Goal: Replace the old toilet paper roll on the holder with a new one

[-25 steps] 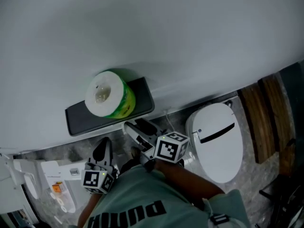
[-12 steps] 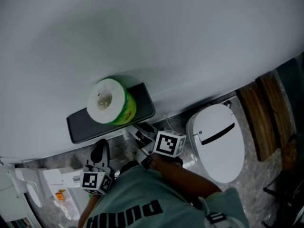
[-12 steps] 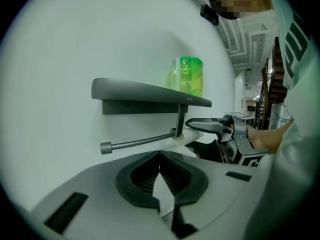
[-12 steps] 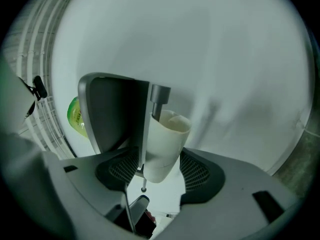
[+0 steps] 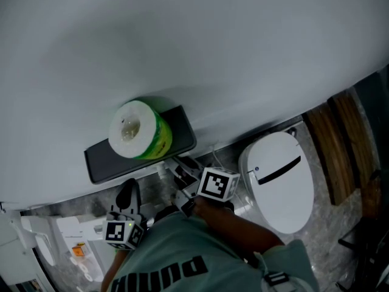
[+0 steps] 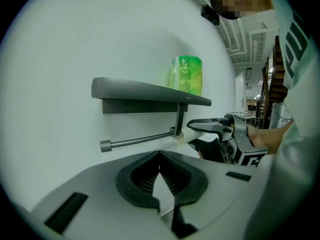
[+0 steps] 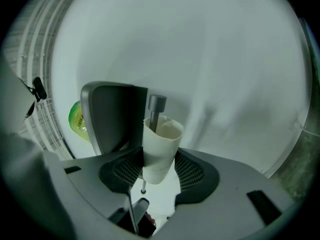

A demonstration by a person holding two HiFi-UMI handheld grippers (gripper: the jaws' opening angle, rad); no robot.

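Now the right gripper [image 7: 159, 171] is clamping its just-closing jaws on the empty cardboard tube [image 7: 162, 139]; best squeezing lightly, sliding it straight along the holder rod [image 7: 156, 104]; the left gripper [image 6: 160, 159] is waiting, jaws together, empty.

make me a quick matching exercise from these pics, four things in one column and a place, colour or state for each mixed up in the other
Things:
1. wrapped roll
2. cardboard tube
3. toilet lid
4. shelf

Descriptions:
a. slid onto the rod under the shelf
b. dark grey
c. green wrapper, standing on top of the shelf
d. white, closed

Pairs: 1-c, 2-a, 3-d, 4-b
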